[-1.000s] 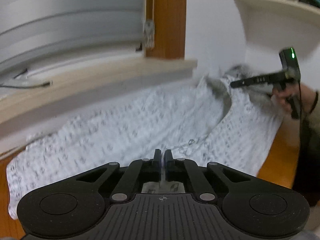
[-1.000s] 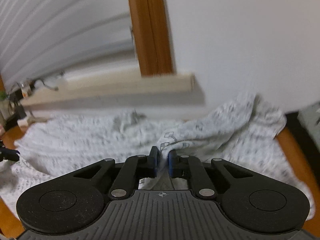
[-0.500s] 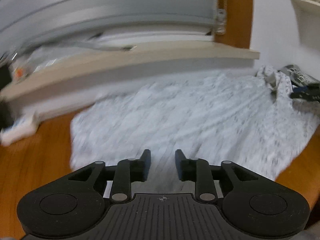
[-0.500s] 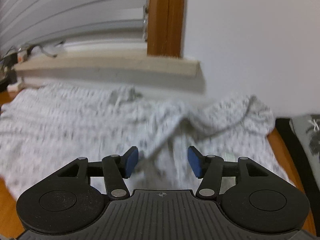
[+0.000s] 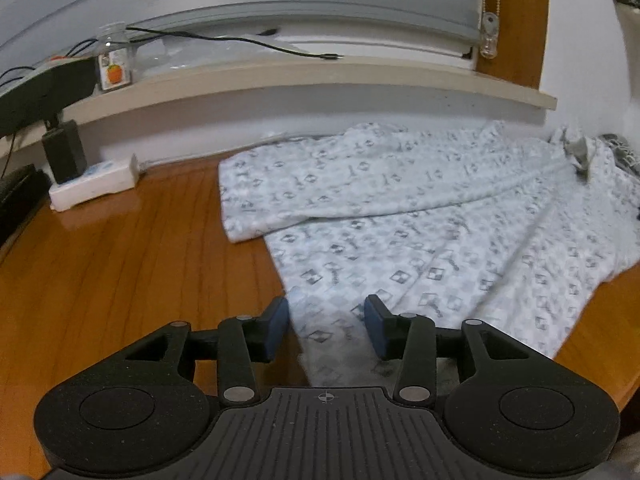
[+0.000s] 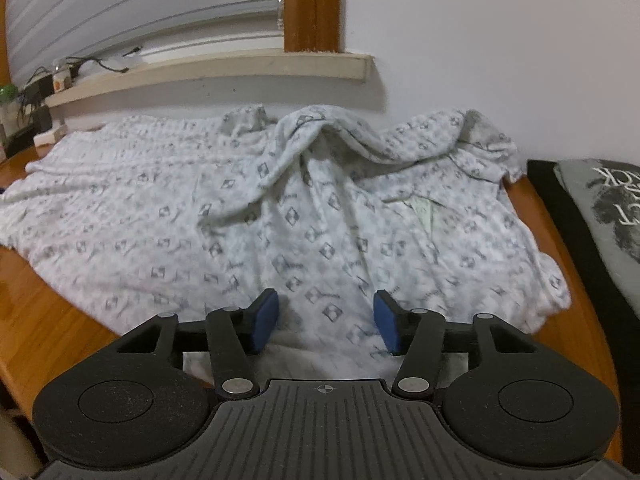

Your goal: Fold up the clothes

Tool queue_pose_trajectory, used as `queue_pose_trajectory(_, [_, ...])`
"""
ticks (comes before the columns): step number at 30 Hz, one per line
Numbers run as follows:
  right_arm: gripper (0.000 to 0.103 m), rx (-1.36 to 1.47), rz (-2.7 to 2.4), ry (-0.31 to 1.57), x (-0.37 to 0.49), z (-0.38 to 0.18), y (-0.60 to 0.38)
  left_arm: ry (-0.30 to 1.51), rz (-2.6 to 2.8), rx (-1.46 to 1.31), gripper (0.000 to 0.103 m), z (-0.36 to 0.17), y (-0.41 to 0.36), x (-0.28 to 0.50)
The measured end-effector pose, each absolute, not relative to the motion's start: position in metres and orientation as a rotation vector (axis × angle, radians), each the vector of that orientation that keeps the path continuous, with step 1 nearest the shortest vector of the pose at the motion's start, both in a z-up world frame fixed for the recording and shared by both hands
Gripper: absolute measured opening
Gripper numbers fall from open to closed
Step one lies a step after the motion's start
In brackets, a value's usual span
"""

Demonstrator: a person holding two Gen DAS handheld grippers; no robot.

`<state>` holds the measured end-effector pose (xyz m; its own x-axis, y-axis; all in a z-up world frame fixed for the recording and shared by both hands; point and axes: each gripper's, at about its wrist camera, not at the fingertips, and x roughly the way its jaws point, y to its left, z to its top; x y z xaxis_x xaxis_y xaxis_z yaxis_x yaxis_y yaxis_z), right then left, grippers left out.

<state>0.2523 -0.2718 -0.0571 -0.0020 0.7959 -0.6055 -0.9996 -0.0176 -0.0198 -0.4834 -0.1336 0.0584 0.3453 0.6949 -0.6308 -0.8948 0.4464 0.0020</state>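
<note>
Blue pads tip both tools. The left hand-held gripper (image 5: 326, 330) has just been opening; its jaws stand apart over the near left edge of the white patterned garment (image 5: 432, 216), cloth between them but not pinched. The right hand-held gripper (image 6: 326, 326) has narrowed slightly and gapes above the garment's near hem, gripping nothing. The garment lies spread on the wooden bench (image 5: 120, 264), bunched at the far right by the wall. A white power strip (image 5: 94, 184) sits far left under the sill (image 5: 304, 76). A grey printed shirt (image 6: 600, 216) lies right.
</note>
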Motion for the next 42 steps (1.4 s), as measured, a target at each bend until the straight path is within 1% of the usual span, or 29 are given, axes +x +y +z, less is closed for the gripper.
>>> queue_pose_trajectory(5, [0.051, -0.546, 1.501, 0.476, 0.262, -0.053, -0.278, 0.624, 1.064, -0.364, 0.046, 0.059, -0.128, -0.484])
queue_pose_trajectory(9, [0.045, -0.596, 1.499, 0.463, 0.269, -0.049, -0.278, 0.648, 1.072, -0.341, 0.046, 0.061, -0.119, -0.48])
queue_pose_trajectory(13, [0.046, -0.601, 1.502, 0.471, 0.276, -0.047, -0.28, 0.671, 1.071, -0.333, 0.046, 0.064, -0.117, -0.476])
queue_pose_trajectory(17, [0.046, -0.593, 1.491, 0.509, 0.272, -0.04, -0.279, 0.653, 1.082, -0.334, 0.045, 0.073, -0.117, -0.479])
queue_pose_trajectory(19, [0.048, -0.558, 1.501, 0.509, 0.27, -0.03, -0.275, 0.625, 1.067, -0.336, 0.046, 0.08, -0.116, -0.479])
queue_pose_trajectory(21, [0.056, -0.502, 1.516, 0.51, 0.271, -0.019, -0.265, 0.599, 1.034, -0.336, 0.047, 0.087, -0.113, -0.473])
queue_pose_trajectory(24, [0.061, -0.428, 1.533, 0.514, 0.273, -0.005, -0.237, 0.587, 0.97, -0.326, 0.047, 0.094, -0.101, -0.452])
queue_pose_trajectory(26, [0.068, -0.391, 1.538, 0.539, 0.28, -0.001, -0.212, 0.598, 0.917, -0.314, 0.047, 0.096, -0.088, -0.434])
queue_pose_trajectory(29, [0.068, -0.347, 1.509, 0.593, 0.294, -0.003, -0.174, 0.633, 0.812, -0.288, 0.044, 0.095, -0.062, -0.396])
queue_pose_trajectory(31, [0.069, -0.332, 1.494, 0.647, 0.299, -0.006, -0.156, 0.658, 0.736, -0.283, 0.039, 0.091, -0.044, -0.372])
queue_pose_trajectory(32, [0.071, -0.336, 1.483, 0.675, 0.3, -0.008, -0.148, 0.678, 0.687, -0.281, 0.035, 0.088, -0.036, -0.358])
queue_pose_trajectory(33, [0.074, -0.347, 1.478, 0.7, 0.3, -0.01, -0.141, 0.697, 0.642, -0.276, 0.034, 0.085, -0.028, -0.346])
queue_pose_trajectory(35, [0.077, -0.374, 1.478, 0.739, 0.295, -0.014, -0.133, 0.741, 0.592, -0.246, 0.034, 0.077, -0.021, -0.325])
queue_pose_trajectory(37, [0.077, -0.374, 1.468, 0.761, 0.289, -0.017, -0.128, 0.78, 0.543, -0.216, 0.034, 0.07, -0.013, -0.306])
queue_pose_trajectory(39, [0.076, -0.375, 1.454, 0.769, 0.283, -0.019, -0.124, 0.782, 0.518, -0.206, 0.034, 0.068, -0.006, -0.3])
queue_pose_trajectory(40, [0.073, -0.379, 1.441, 0.751, 0.279, -0.019, -0.122, 0.782, 0.508, -0.206, 0.034, 0.067, -0.002, -0.298])
queue_pose_trajectory(41, [0.053, -0.38, 1.436, 0.73, 0.276, -0.019, -0.121, 0.782, 0.497, -0.205, 0.034, 0.067, 0.001, -0.297])
queue_pose_trajectory(42, [0.017, -0.378, 1.431, 0.709, 0.273, -0.018, -0.121, 0.78, 0.489, -0.197, 0.034, 0.065, 0.003, -0.298])
